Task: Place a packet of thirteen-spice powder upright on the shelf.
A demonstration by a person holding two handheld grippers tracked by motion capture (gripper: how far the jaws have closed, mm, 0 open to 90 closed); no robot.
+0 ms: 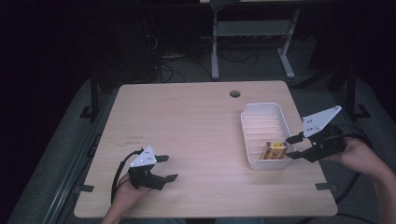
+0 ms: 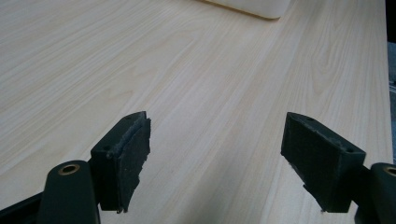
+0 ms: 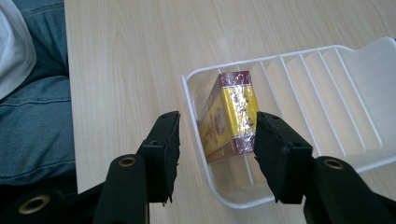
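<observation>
One white tray (image 1: 261, 112) sits on the wooden table (image 1: 187, 130).

Box (image 1: 274, 150) in tray (image 1: 261, 112) near end; tray on table (image 1: 187, 126) right side.

Yellow-and-maroon box (image 3: 229, 116), white tray (image 3: 327, 84)

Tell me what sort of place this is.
Probably a lab or workshop set up for recording: a bare wooden table in a dim room, cables on the floor behind it, and the white frame of another desk beyond.
</observation>
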